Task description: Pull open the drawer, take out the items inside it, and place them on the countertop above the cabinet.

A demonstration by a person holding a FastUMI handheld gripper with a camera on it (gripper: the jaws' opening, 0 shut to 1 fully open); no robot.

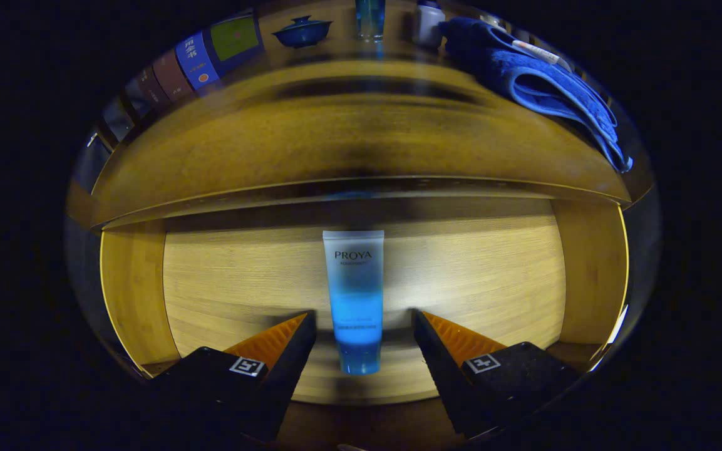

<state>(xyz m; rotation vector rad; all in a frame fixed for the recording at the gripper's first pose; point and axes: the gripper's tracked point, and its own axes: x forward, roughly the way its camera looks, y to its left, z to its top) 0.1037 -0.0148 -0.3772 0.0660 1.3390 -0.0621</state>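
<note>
The drawer (210, 282) stands pulled out, so its wooden floor lies open to reach from above. A tube (354, 294) lies flat on that floor, cap end toward the tongs (364, 322), which are spread wide with a finger on either side of it, not touching, apparently set to close on it. Above, the counter (335, 138) carries a folded towel (542, 81), a lidded bowl (302, 30) and books (204, 56), with bare wood at its middle.
</note>
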